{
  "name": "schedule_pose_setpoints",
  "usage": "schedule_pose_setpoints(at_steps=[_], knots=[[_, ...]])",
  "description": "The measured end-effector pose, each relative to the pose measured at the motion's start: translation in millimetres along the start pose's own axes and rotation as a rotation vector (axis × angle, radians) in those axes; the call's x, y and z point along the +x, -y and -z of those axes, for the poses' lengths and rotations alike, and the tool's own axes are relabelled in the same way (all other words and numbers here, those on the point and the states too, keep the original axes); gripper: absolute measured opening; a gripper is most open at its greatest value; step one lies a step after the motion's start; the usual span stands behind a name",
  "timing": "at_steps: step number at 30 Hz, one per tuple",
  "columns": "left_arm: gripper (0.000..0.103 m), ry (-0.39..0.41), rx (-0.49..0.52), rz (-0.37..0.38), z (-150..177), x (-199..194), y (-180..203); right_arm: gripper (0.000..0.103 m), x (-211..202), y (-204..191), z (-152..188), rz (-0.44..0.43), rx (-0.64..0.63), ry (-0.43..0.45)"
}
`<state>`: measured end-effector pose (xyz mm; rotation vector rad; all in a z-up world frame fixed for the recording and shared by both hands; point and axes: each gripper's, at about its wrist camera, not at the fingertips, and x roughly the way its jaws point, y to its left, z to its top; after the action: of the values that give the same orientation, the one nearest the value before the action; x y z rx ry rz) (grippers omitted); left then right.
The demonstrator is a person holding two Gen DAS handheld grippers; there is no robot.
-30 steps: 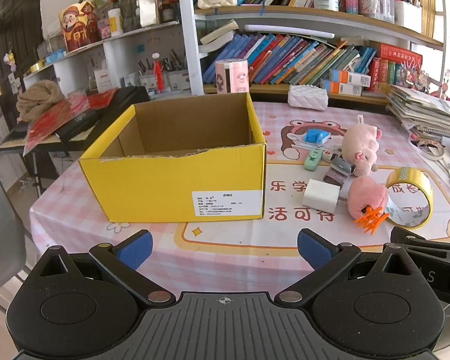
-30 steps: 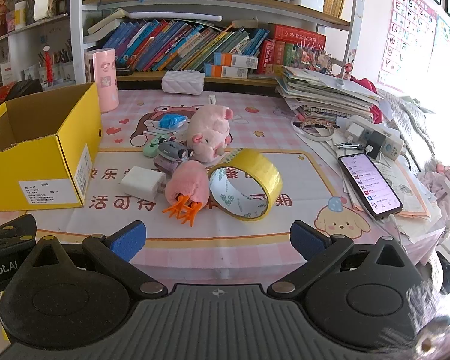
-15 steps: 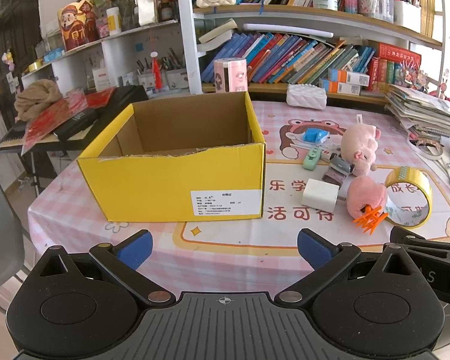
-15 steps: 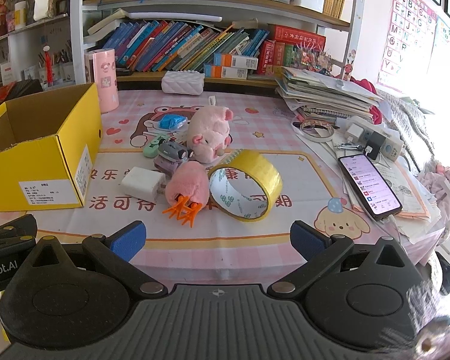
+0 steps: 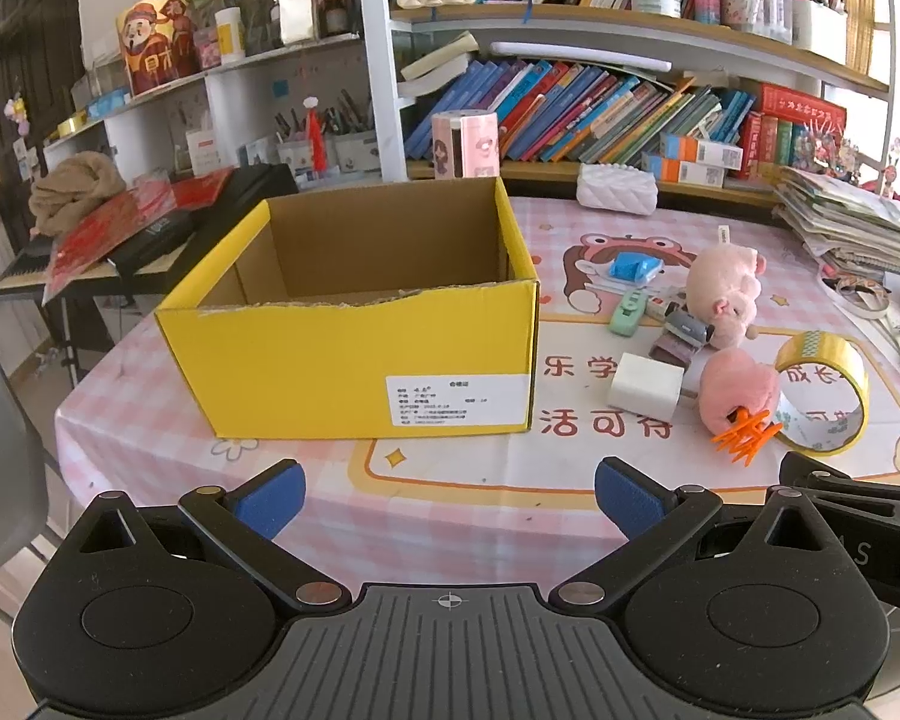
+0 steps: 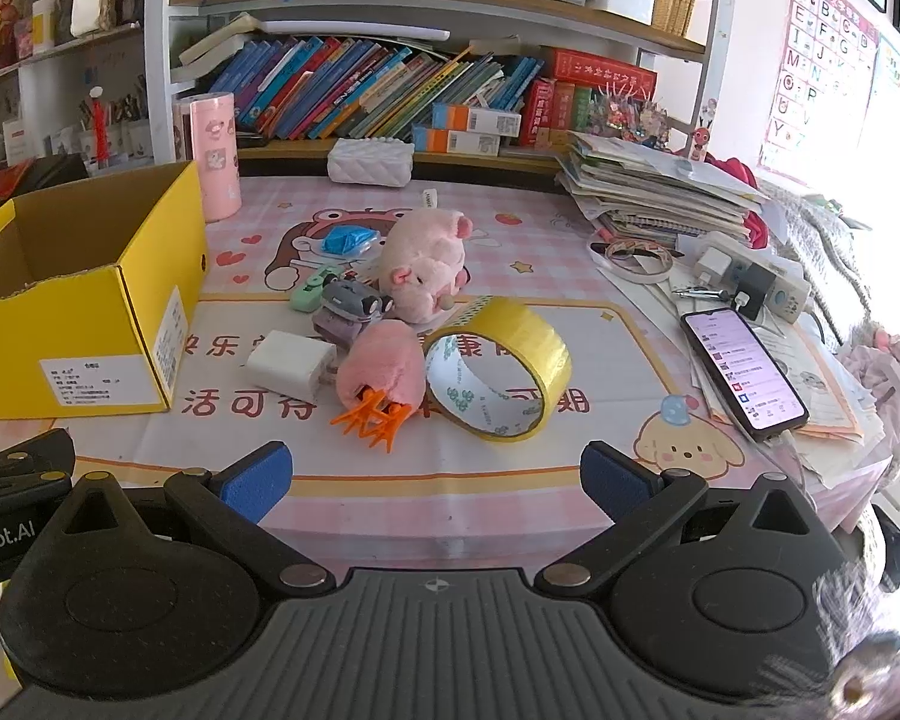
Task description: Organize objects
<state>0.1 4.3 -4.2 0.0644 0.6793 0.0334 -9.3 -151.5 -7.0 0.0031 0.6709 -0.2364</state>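
Note:
An open, empty yellow cardboard box (image 5: 354, 360) stands on the pink table at the left; it also shows in the right wrist view (image 6: 78, 324). To its right lie a white charger block (image 6: 291, 371), a pink fluffy hair claw with orange teeth (image 6: 381, 378), a yellow tape roll (image 6: 498, 384), a pink plush pig (image 6: 426, 264), a grey and purple toy (image 6: 345, 309), a green item (image 6: 309, 291) and a blue item (image 6: 345, 239). My left gripper (image 5: 447, 495) is open and empty before the box. My right gripper (image 6: 432, 477) is open and empty before the hair claw and tape.
A lit phone (image 6: 741, 372) lies at the right beside chargers and a paper stack (image 6: 654, 192). A pink canister (image 6: 213, 156) and a white quilted case (image 6: 369, 162) stand at the back before bookshelves. A dark side table (image 5: 138, 234) stands left.

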Motion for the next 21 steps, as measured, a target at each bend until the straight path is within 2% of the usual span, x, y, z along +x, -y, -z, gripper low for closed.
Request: schedule_pose_setpoints(at_steps=[21], knots=[[0.103, -0.011, -0.004, -0.001, 1.8, 1.7, -4.6, 0.103, 4.7, -6.3, 1.9, -0.003, -0.007, -0.007]])
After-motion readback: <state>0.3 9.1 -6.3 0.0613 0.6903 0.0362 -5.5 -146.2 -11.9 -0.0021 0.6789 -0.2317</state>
